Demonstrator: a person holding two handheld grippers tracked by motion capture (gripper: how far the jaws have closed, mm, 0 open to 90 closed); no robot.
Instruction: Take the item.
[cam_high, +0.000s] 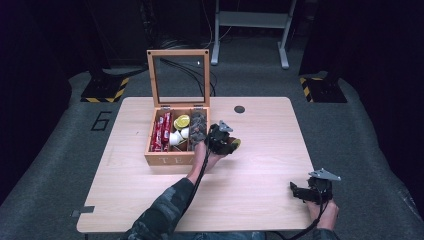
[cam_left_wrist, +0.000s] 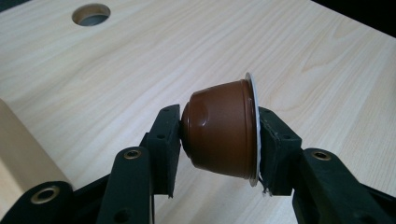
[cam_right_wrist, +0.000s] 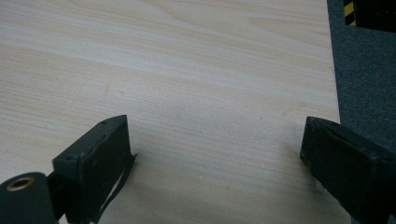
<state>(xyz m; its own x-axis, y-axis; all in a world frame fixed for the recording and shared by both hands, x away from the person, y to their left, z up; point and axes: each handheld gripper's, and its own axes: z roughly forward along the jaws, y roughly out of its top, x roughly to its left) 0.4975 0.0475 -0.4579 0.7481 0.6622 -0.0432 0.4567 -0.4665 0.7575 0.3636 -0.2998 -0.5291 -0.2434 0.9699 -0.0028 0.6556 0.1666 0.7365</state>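
1. Wooden tea box (cam_high: 161, 159) sits left of centre on the bench (cam_high: 250, 195), glass lid (cam_high: 178, 77) swung up and standing open at the back, prob. so the compartments can be reached from above. "TE…" lettering on the front wall.
2. Inside, L to R: red sachets (cam_high: 161, 132) packed upright in the left compartment; yellow-lidded and white capsules (cam_high: 179, 131) in the middle; dark capsules (cam_high: 198, 126) in the right one. Sorted by type, it seems.
3. Left gripper (cam_high: 223, 142) is just right of the box, over bare bench. Its jaws are clamped on a brown coffee capsule (cam_left_wrist: 219, 133): one pad on the domed base, the other on the foil-lid face, rim sticking out past it. End-to-end grip prob. chosen because the tapered sides would slip. Capsule lies sideways, above the wood; can't tell if it touches.
4. Cable-hole (cam_left_wrist: 91, 14) in the bench lies beyond the capsule, well apart.
5. Right gripper (cam_high: 310, 192) rests near the bench's front right corner, well apart from box and capsule. Jaws wide, nothing between them, bare wood in front (cam_right_wrist: 215, 154). Looks parked out of the way, while the left does the work.
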